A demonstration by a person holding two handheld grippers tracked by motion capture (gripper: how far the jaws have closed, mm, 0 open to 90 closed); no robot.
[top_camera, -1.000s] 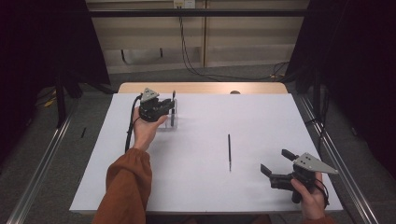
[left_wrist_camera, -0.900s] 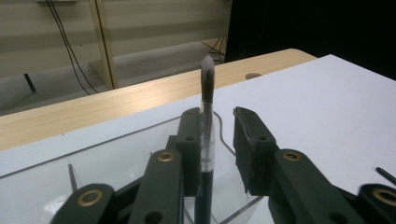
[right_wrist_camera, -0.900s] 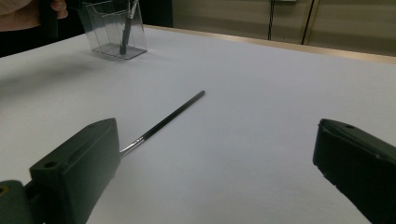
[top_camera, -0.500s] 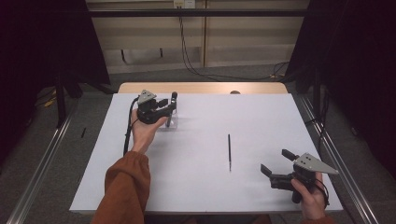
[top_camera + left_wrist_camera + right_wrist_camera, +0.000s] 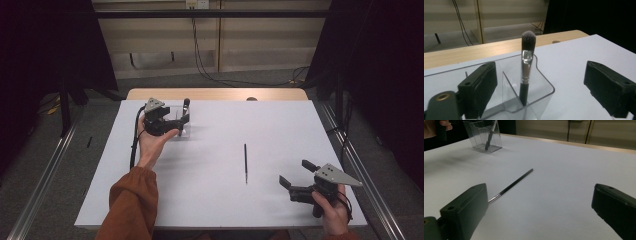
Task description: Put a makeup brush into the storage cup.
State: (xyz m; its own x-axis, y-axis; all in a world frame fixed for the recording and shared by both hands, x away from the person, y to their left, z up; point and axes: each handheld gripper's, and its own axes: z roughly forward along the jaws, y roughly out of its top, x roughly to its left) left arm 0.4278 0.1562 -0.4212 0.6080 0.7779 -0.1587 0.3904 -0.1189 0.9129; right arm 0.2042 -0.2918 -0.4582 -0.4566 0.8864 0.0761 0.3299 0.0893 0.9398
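Observation:
A makeup brush (image 5: 526, 62) with a black handle and grey bristles stands upright in a clear plastic holder (image 5: 544, 86) at the table's back left. My left gripper (image 5: 539, 75) is open; its jaws have just been opening and stand on either side of the holder, clear of the brush. In the high view that left gripper (image 5: 181, 125) sits right at the holder (image 5: 175, 132), with the brush (image 5: 186, 105) sticking up. A thin black brush or pen (image 5: 245, 162) lies flat mid-table. My right gripper (image 5: 296, 173) is open near the front right, and the thin black brush or pen (image 5: 514, 183) lies ahead of its left jaw.
A white sheet (image 5: 225, 200) covers the table, with a wooden strip (image 5: 215, 94) along the back edge and a small dark spot (image 5: 251, 98) on it. Dark curtains hang at both sides. Metal rails run along the floor beside the table.
The left gripper's jaws have opened and let go of the makeup brush, which now stands in the holder. The right hand has not moved.

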